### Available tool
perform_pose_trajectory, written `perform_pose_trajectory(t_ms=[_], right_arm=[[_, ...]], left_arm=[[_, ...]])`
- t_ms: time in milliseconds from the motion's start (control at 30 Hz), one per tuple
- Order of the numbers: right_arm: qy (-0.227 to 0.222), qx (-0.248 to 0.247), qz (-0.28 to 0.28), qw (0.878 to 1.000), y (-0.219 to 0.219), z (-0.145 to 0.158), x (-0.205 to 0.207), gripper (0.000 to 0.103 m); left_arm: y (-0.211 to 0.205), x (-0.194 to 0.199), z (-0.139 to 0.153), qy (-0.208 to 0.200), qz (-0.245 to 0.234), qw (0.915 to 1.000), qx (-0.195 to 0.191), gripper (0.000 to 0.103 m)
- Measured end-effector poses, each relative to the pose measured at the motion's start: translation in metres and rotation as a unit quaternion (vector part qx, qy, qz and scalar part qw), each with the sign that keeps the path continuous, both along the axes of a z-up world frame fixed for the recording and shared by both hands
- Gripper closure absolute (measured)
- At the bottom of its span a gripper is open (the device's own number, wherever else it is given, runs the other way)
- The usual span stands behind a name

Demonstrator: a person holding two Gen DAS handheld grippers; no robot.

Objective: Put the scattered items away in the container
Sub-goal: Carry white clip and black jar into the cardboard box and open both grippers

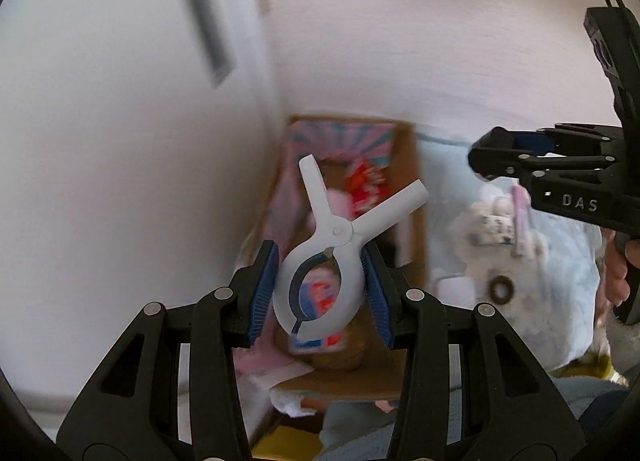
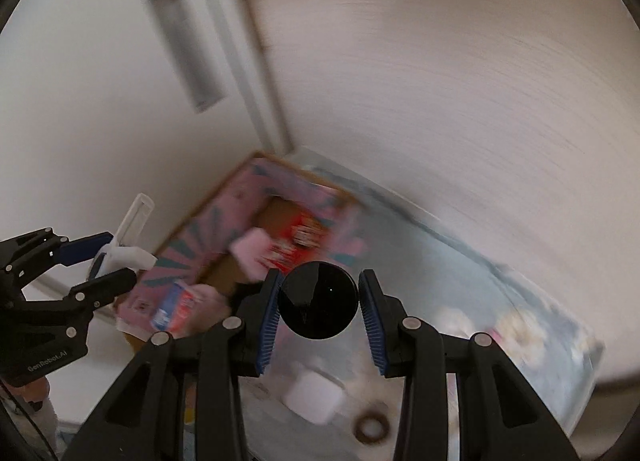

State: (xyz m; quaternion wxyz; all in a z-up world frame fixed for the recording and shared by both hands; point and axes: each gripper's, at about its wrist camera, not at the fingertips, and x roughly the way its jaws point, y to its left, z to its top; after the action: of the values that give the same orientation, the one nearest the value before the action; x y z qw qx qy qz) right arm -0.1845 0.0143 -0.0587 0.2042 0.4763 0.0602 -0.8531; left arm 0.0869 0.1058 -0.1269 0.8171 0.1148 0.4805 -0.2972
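My left gripper (image 1: 320, 261) is shut on a white spring clamp (image 1: 340, 233), its blue pads pressing the looped jaw end and its two handles pointing away. It hangs over the open cardboard box (image 1: 408, 181), which has pink and teal patterned flaps. In the right wrist view my right gripper (image 2: 320, 281) is shut on a black round disc (image 2: 318, 303), to the right of the box (image 2: 208, 229). The box holds a red packet (image 2: 304, 237), a pink item and a blue and red packet. Each view shows the other gripper: the right gripper (image 1: 486, 155), and the left gripper (image 2: 120, 259) with the clamp.
The box stands in a corner between a white door with a recessed handle (image 2: 184, 49) and a white wall. To its right a pale blue cloth (image 2: 460, 285) carries a white block (image 2: 316, 397), a brown ring (image 2: 370, 427) and white fluffy things. A person's hand (image 1: 616, 273) holds the right gripper.
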Motion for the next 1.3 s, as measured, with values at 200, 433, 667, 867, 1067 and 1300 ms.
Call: perform_pose_trajectory(t_ms=[200, 433, 667, 867, 1067, 1300], right_arm=[[-0.023, 0.006, 0.08, 0.997, -0.077, -0.029, -0.018, 0.067], [-0.098, 0.023, 0.1, 0.99, -0.115, -0.093, -0.037, 0.067], [-0.116, 0.038, 0.1, 0.988, -0.122, -0.113, -0.042, 0.067], [-0.112, 0.04, 0.1, 0.988, -0.124, -0.112, -0.046, 0.067], [-0.111, 0.034, 0.094, 0.989, -0.123, -0.111, -0.051, 0.066], [-0.09, 0.019, 0.044, 0.995, -0.112, -0.092, -0.058, 0.045]], left_arm=[[0.022, 0.006, -0.032, 0.042, 0.046, 0.9981, 0.003, 0.064], [0.021, 0.0, -0.074, 0.09, 0.064, 0.9938, 0.009, 0.064], [0.015, -0.001, -0.082, 0.101, 0.057, 0.9932, 0.008, 0.064], [0.011, 0.005, -0.077, 0.1, 0.056, 0.9934, -0.001, 0.064], [0.004, 0.008, -0.072, 0.106, 0.04, 0.9935, -0.013, 0.007], [0.008, 0.002, -0.052, 0.058, 0.049, 0.9969, -0.021, 0.001]])
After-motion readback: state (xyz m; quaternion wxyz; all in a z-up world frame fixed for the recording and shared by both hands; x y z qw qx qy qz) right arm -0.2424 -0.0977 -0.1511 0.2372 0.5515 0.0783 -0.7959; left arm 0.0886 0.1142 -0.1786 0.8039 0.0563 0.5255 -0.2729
